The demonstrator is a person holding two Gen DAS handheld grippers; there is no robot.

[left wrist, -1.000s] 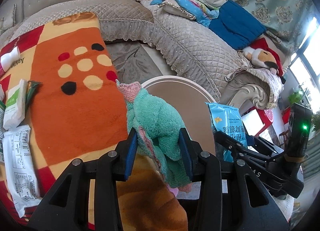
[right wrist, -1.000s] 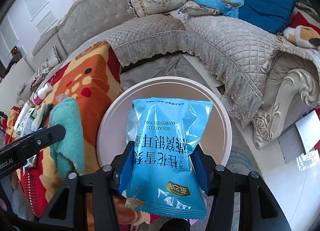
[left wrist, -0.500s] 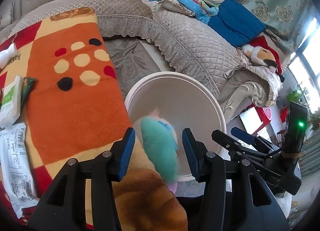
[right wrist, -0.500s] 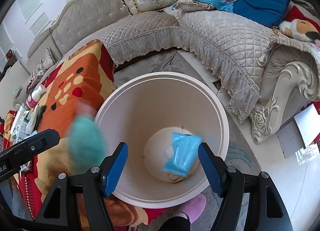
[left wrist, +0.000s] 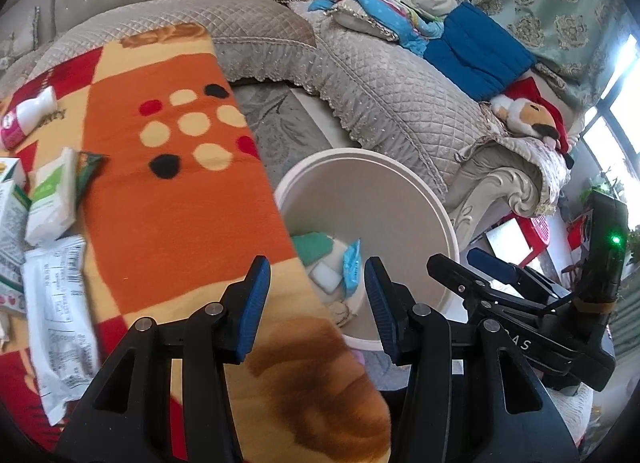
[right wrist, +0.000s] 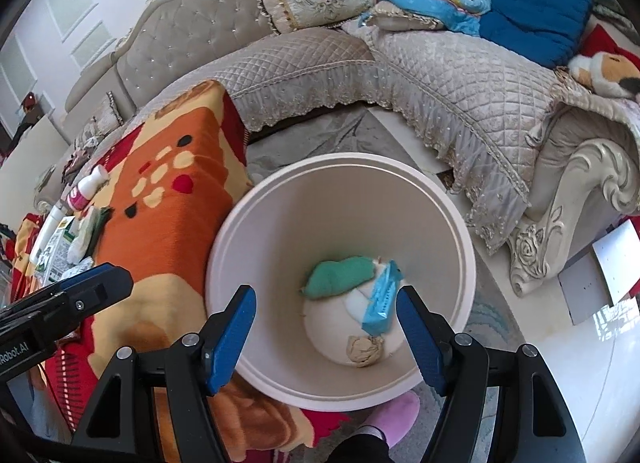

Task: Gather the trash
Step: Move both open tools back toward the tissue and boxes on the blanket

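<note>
Both my grippers hang over the pale round bin [right wrist: 224, 247] — the left gripper [left wrist: 316, 295] and right gripper [right wrist: 326, 327] have just opened, jaws apart and empty. The blue snack packet [right wrist: 382, 299] stands on edge at the bin floor beside the green cloth [right wrist: 340, 277], long axis leaning toward the far wall. Reaching next for wrappers near the orange blanket's [left wrist: 168, 199] left edge, I could knock the rim — the bin sits tight against it.

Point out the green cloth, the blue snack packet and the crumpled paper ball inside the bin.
green cloth [right wrist: 340, 277], right wrist view, middle of the fabric
blue snack packet [right wrist: 382, 305], right wrist view, middle of the packet
crumpled paper ball [right wrist: 363, 350], right wrist view, its centre
</note>
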